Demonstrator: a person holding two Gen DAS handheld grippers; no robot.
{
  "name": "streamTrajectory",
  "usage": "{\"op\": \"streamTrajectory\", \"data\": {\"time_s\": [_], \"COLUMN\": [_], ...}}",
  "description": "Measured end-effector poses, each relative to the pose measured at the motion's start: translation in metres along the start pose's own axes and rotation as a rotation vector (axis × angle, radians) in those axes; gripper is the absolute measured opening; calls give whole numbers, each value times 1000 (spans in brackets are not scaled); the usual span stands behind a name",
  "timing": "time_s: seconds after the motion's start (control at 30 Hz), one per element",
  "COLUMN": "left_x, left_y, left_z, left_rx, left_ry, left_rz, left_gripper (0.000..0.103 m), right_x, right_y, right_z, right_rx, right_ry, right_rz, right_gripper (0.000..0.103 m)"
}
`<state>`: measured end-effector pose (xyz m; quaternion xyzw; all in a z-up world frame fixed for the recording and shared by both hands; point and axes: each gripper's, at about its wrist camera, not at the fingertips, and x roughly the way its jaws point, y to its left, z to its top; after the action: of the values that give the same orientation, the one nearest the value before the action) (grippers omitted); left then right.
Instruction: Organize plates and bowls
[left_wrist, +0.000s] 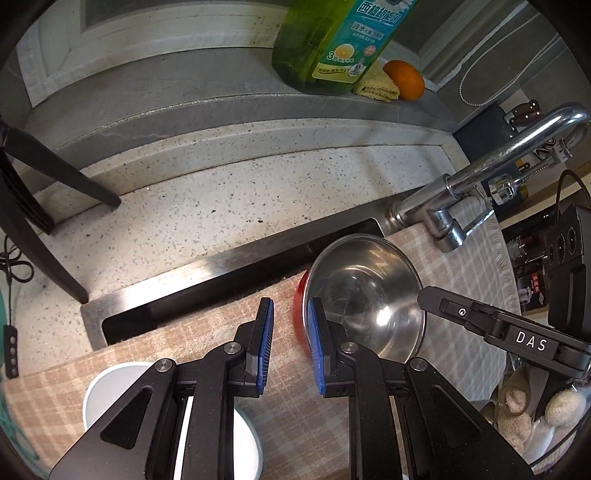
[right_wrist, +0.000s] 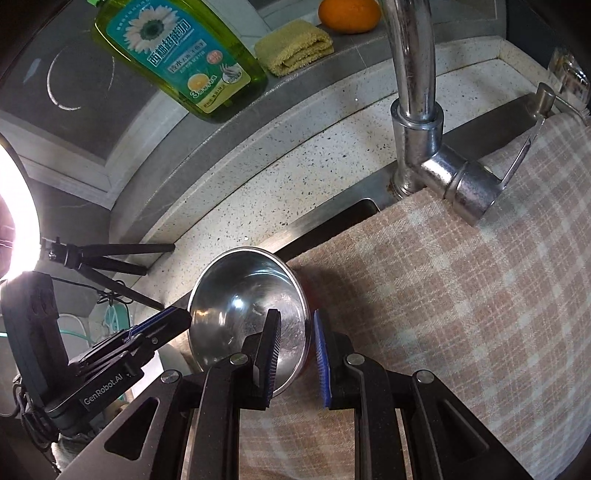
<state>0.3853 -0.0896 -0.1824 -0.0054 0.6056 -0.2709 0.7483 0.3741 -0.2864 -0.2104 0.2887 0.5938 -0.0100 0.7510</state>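
Observation:
A steel bowl (left_wrist: 364, 295) sits nested in a red bowl (left_wrist: 298, 314) on a checked cloth (left_wrist: 229, 332) laid over the sink. My left gripper (left_wrist: 291, 343) is open, its right finger just inside the steel bowl's near rim, its left finger outside the red bowl. A white bowl (left_wrist: 110, 391) lies below the left gripper. In the right wrist view the steel bowl (right_wrist: 243, 306) tilts toward me. My right gripper (right_wrist: 297, 358) is open and straddles the bowl's right rim, left finger inside, right finger outside. The other gripper shows in each view (left_wrist: 491, 325) (right_wrist: 122, 339).
A chrome faucet (right_wrist: 417, 122) stands at the sink's back edge. A green dish soap bottle (right_wrist: 177, 55), a yellow cloth (right_wrist: 295, 46) and an orange (right_wrist: 349, 14) sit on the ledge. Black tripod legs (left_wrist: 55, 166) stand on the speckled counter at left.

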Motion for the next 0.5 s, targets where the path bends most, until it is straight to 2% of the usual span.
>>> {"op": "streamTrajectory", "data": {"time_s": [0.33,0.4,0.5], "left_x": [7,7,8], "left_y": [-4,-4,-3], "left_z": [3,3,3], "left_rx": [11,9,2], "left_ry": [4,9,9], "left_rz": [10,0,-7], "left_gripper": [16,11,10], "right_x": [11,13,15], "right_y": [3,3,7], "right_z": [1,1,1], "right_rx": [-3,-2,-8], "right_ry": [24,24,23], "right_rz": [-17,-18,-18], "right_gripper": [16,13,10]}}
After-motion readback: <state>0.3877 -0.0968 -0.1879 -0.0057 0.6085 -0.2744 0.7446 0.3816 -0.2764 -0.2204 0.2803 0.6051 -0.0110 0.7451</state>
